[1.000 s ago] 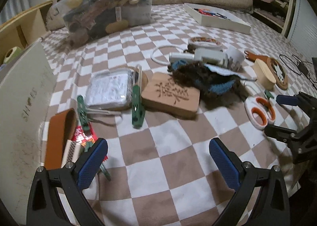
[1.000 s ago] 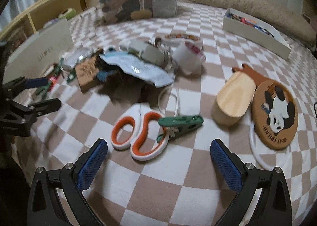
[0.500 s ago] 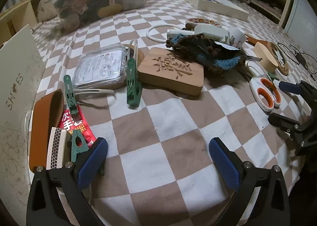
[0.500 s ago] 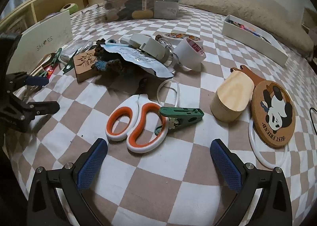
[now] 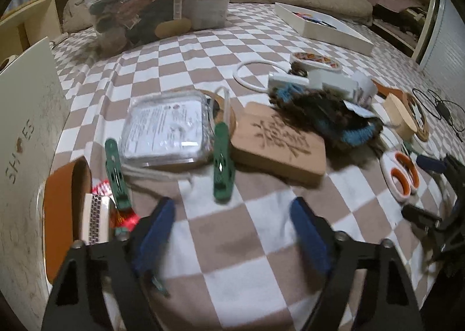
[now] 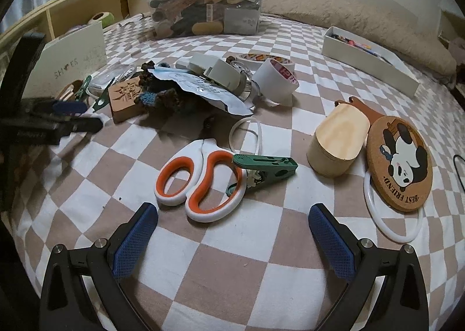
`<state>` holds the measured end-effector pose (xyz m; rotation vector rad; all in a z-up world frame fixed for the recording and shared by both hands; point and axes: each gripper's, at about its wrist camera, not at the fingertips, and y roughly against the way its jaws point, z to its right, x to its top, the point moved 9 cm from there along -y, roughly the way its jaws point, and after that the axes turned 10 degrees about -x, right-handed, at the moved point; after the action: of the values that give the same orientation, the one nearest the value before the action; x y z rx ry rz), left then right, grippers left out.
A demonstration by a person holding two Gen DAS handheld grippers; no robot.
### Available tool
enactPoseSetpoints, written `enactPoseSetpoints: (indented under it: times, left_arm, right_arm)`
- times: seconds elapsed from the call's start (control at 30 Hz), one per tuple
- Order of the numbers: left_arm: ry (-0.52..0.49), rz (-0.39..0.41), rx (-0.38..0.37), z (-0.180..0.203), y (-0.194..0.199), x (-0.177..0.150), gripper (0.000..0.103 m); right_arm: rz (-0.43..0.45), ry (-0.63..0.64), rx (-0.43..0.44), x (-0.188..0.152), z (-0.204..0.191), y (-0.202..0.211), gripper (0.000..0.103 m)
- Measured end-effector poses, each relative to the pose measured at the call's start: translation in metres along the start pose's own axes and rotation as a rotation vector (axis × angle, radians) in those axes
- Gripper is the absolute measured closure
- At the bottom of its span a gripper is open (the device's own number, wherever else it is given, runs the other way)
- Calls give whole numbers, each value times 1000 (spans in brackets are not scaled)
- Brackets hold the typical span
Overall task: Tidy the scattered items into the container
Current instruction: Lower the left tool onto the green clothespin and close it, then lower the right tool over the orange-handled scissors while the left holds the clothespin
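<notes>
Surface: a brown-and-white checkered bedspread [image 6: 232, 244] fills both views, with a beige plush bolster [image 6: 363, 23] along its far edge at the upper right.
Room: a light wooden shelf unit [image 6: 72, 8] stands at the upper left of the right wrist view.
Container: a clear plastic storage bin [image 6: 203, 0], upper centre, is heaped above its rim with wooden and dark items.
Other boxes: a long white tray [image 6: 369, 66] holding small colourful objects lies at the upper right; a white shoe-box lid [image 5: 26, 127] stands at the left edge.
Scattered items: orange-and-white scissors [image 6: 200, 183] touch a green plastic clothes peg [image 6: 267, 170] at centre frame; a round cork panda coaster [image 6: 399, 162] leans beside an oval wooden box [image 6: 337, 142].
Left gripper [image 5: 232, 226]: jaws spread wide, empty, just short of another green peg [image 5: 222, 161].
Right gripper [image 6: 232, 232]: jaws spread wide, empty, just short of the scissors.
</notes>
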<state>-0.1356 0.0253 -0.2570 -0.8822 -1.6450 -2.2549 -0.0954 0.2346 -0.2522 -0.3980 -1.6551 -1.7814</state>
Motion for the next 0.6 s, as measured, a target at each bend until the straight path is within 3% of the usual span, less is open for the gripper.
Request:
enactPoseSetpoints:
  times: [0.13, 0.27, 0.3, 0.4, 0.5, 0.6]
  left_arm:
    - [5, 12, -19, -2, -3, 6, 47]
    - [10, 21, -43, -3, -4, 8, 54]
    - [18, 24, -51, -4, -4, 9, 59]
    - [40, 28, -75, -5, -1, 9, 91]
    - [19, 22, -70, -1, 2, 7, 92]
    - [-12, 19, -60, 3, 5, 3, 92]
  right_arm:
    - [-5, -6, 9, 0, 1, -1, 0]
    - [-10, -10, 0, 1, 1, -1, 0]
    - [-11, -14, 0, 1, 1, -1, 0]
    - [-9, -17, -8, 1, 2, 0, 0]
    - [-29, -35, -20, 1, -1, 4, 0]
    - [-36, -97, 55, 2, -8, 10, 0]
